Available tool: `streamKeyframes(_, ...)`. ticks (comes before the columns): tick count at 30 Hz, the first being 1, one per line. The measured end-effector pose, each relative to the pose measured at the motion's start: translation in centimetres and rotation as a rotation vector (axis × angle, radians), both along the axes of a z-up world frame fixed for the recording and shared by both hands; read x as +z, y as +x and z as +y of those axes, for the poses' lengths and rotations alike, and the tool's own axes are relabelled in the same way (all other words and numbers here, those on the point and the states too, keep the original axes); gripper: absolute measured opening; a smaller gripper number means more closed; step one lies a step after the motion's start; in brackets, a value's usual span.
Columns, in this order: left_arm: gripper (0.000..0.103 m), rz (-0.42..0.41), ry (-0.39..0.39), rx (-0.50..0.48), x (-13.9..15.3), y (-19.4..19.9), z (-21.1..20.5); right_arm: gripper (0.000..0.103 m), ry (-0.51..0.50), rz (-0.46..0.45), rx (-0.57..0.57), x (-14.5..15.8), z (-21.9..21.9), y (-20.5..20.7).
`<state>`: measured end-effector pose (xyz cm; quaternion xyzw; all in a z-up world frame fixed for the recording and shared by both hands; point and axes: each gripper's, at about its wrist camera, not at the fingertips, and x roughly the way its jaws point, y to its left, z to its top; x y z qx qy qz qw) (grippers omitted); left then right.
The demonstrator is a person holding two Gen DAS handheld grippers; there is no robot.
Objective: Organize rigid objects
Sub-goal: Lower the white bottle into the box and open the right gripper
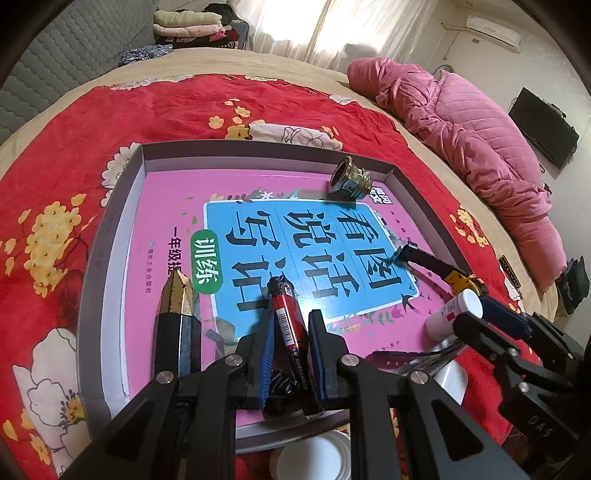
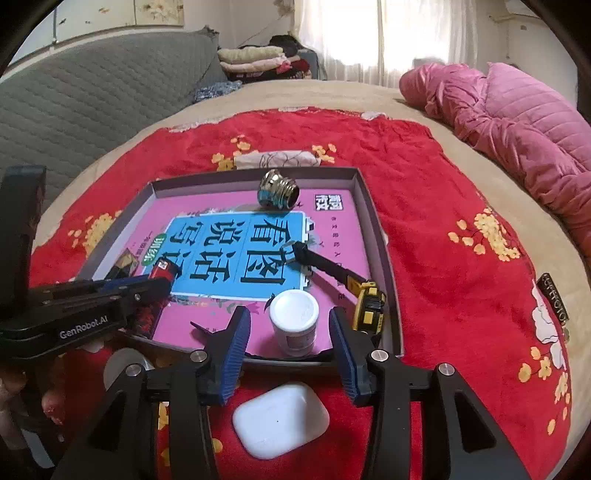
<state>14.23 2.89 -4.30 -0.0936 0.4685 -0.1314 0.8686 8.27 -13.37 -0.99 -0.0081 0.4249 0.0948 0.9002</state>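
Note:
A grey shallow box (image 1: 122, 206) (image 2: 373, 218) lies on the red bedspread, with a pink and blue book as its floor. My left gripper (image 1: 291, 325) is shut on a red and black marker (image 1: 288, 317), held low over the box's near edge; it shows in the right wrist view (image 2: 162, 269). My right gripper (image 2: 288, 325) is open, its fingers either side of a small white bottle (image 2: 294, 317) (image 1: 452, 312) that stands in the box. A brass fitting (image 1: 347, 179) (image 2: 277, 190), a yellow and black utility knife (image 1: 439, 266) (image 2: 347, 284) and a gold and black pointed piece (image 1: 177, 317) lie in the box.
A white earbud case (image 2: 280, 419) lies on the red bedspread (image 2: 443, 258) just below my right gripper. A white round lid (image 1: 314, 458) sits by the box's near edge. A pink quilt (image 1: 472, 140) lies at the right and folded clothes (image 1: 188, 26) at the back.

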Motion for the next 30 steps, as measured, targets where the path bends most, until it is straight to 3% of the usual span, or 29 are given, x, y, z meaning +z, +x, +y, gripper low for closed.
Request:
streamKeyframes(17,0.019,0.003,-0.018,0.012,0.2,-0.1,1.4,0.053,0.011,-0.032,0.001,0.9,-0.7,-2.5)
streamKeyframes(23,0.026,0.01,-0.034,0.012,0.1,-0.1,1.7,0.053,0.023,-0.03,-0.005,1.1,-0.7,-2.5)
streamKeyframes(25,0.034,0.007,-0.041,0.006,0.1,-0.2,1.7,0.053,0.022,-0.032,-0.008,1.2,-0.8,-2.6)
streamKeyframes(30,0.037,0.0,-0.029,-0.002,0.2,-0.3,1.4,0.054,0.021,-0.033,-0.006,1.2,-0.8,-2.6)
